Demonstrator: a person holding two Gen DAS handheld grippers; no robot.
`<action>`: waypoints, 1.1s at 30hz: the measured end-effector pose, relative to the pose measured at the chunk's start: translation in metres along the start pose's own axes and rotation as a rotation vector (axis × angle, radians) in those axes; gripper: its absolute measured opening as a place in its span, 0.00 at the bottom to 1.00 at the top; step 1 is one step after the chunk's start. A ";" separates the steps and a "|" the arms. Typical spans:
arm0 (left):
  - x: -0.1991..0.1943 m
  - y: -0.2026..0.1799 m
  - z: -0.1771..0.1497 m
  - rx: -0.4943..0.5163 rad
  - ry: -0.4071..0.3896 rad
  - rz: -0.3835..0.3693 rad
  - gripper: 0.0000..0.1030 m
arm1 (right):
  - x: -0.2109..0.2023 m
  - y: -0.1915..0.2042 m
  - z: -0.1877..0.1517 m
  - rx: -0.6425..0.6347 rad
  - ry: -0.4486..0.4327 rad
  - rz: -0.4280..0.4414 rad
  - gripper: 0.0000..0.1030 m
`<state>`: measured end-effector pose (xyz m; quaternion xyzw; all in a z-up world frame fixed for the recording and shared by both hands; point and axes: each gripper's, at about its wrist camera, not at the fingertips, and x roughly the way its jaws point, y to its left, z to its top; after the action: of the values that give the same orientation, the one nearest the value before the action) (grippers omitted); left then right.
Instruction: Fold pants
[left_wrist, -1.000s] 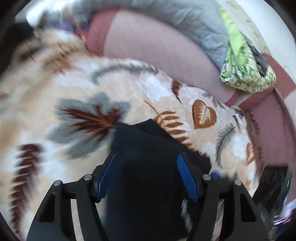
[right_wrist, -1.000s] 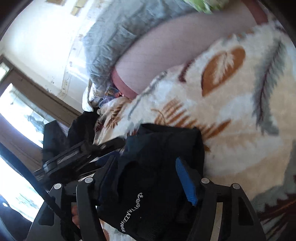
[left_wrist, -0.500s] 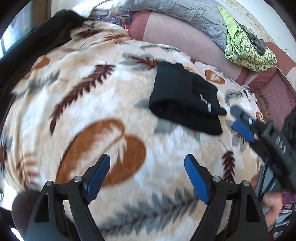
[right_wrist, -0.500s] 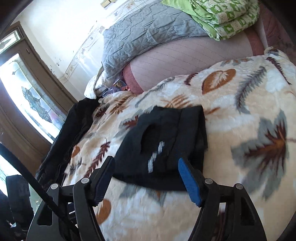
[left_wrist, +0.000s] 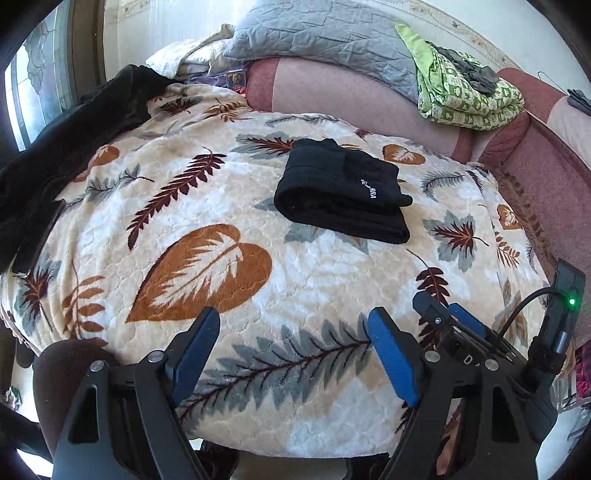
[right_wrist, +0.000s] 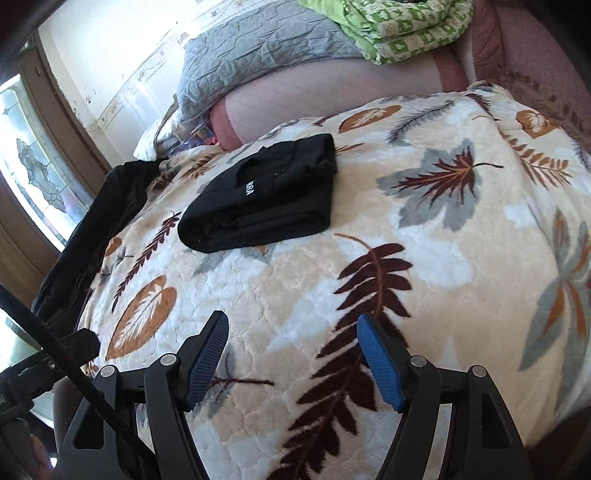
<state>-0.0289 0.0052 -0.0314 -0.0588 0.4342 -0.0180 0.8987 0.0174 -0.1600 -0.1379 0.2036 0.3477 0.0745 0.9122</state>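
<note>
From the left wrist we see our left tongs (left_wrist: 293, 325) spread wide and empty above the leaf-patterned blanket (left_wrist: 221, 266), with the black pants (left_wrist: 340, 190) lying folded into a compact bundle well ahead, near the pink couch back (left_wrist: 343, 92). From the right wrist our right tongs (right_wrist: 291, 330) also stand wide apart, gripping nothing, and the folded pants (right_wrist: 262, 199) rest on the blanket (right_wrist: 424, 258), ahead and to the left.

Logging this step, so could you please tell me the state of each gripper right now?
Left gripper: open, holding nothing.
Right gripper: open, holding nothing; the folded pants lie on the blanket.
</note>
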 end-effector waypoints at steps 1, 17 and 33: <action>-0.001 -0.001 -0.001 0.001 0.000 0.001 0.79 | -0.001 -0.001 0.000 -0.001 -0.007 -0.010 0.77; -0.009 -0.016 -0.011 0.048 -0.009 0.039 0.79 | -0.010 0.000 0.002 -0.016 -0.032 -0.045 0.81; 0.006 -0.004 -0.017 0.026 0.016 0.039 0.80 | -0.010 0.001 0.001 -0.065 -0.054 -0.125 0.84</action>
<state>-0.0384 -0.0004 -0.0456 -0.0384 0.4421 -0.0066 0.8961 0.0105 -0.1618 -0.1304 0.1536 0.3325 0.0231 0.9302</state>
